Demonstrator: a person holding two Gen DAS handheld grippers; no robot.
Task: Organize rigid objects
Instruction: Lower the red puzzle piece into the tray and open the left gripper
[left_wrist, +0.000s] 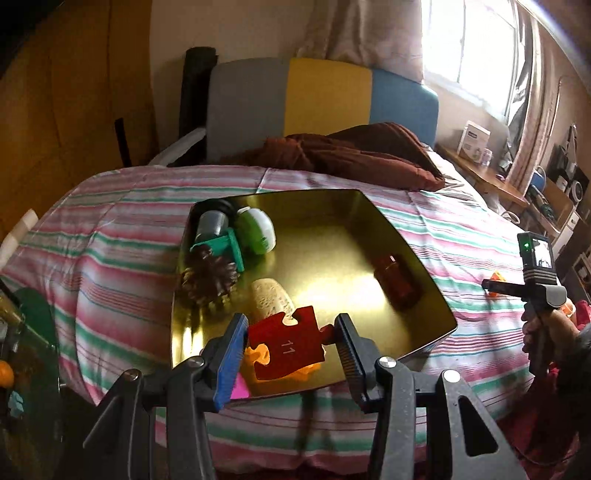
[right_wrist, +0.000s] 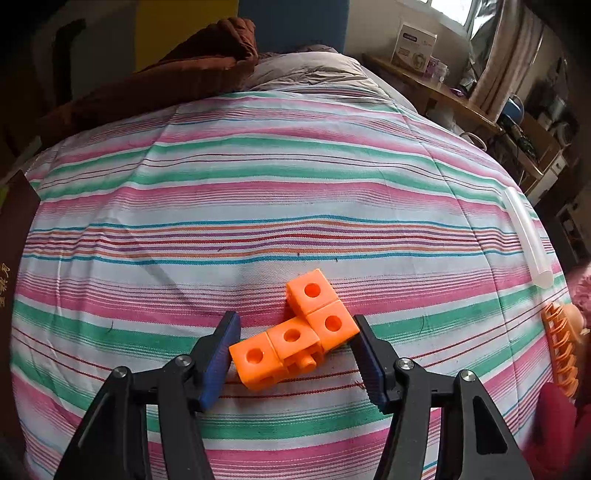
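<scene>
- Clearly legible, low in the centre of my left wrist view, the number "11" is printed in white on the red puzzle piece (left_wrist: 286, 345).
- My left gripper (left_wrist: 291, 341) is clamped on that piece, one finger on each side edge, holding it above the near edge of the gold tray (left_wrist: 417, 295).
- Inside the tray, upper left, I see a green-and-white ball (left_wrist: 258, 230), a grey cylinder on a teal bracket (left_wrist: 212, 225) and a pine cone (left_wrist: 208, 277); a pale perforated piece (left_wrist: 271, 299) lies mid-tray and a dark red jar (left_wrist: 397, 282) to the right.
- Under the held piece lie orange shapes (left_wrist: 258, 354) and a pink bit (left_wrist: 240, 387).
- In my right wrist view, the right gripper (right_wrist: 295, 350) stands open, its fingers either side of the orange linked cubes (right_wrist: 295, 336) on the bed; whether the pads touch them I cannot tell.
- A white box (right_wrist: 413, 46) at upper right carries a blue label too small to read.
- Gold script runs down a dark book edge (right_wrist: 7, 284) at far left, unreadable.
- The bed's striped cover (right_wrist: 258, 184) is pink, green and white; a brown blanket (right_wrist: 184, 70) lies toward the top, and a clear tube (right_wrist: 526, 240) lies at right.
</scene>
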